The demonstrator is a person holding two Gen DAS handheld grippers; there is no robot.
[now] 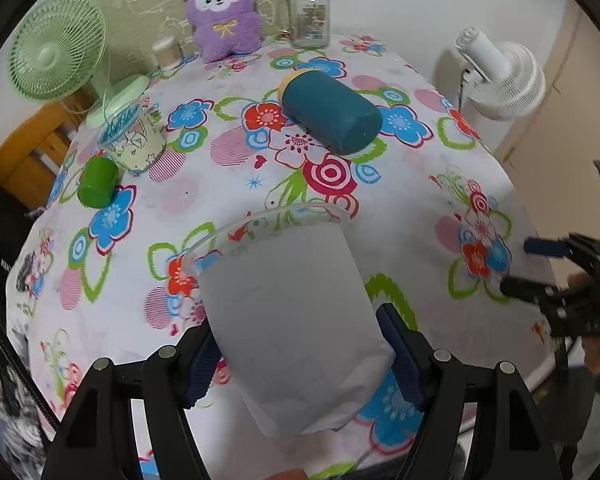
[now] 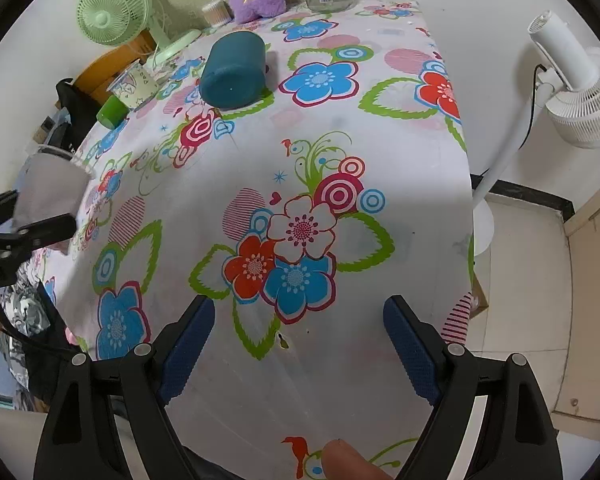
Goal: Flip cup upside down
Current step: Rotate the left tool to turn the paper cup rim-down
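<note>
A frosted translucent plastic cup [image 1: 296, 312] is held between the blue pads of my left gripper [image 1: 300, 356], rim pointing away and tilted, above the flowered tablecloth [image 1: 400, 200]. The same cup [image 2: 48, 188] shows at the left edge of the right wrist view, clamped in the left gripper. My right gripper [image 2: 300, 352] is open and empty above the front of the table; it also shows at the right edge of the left wrist view [image 1: 540, 268].
A teal cylinder [image 1: 332, 112] lies on its side mid-table. A green cup [image 1: 98, 182] and a patterned paper cup [image 1: 134, 142] lie at the left. A green fan [image 1: 56, 46], purple plush [image 1: 222, 16] and glass jar [image 1: 309, 16] stand at the back. A white fan [image 2: 572, 96] stands off the table's right edge.
</note>
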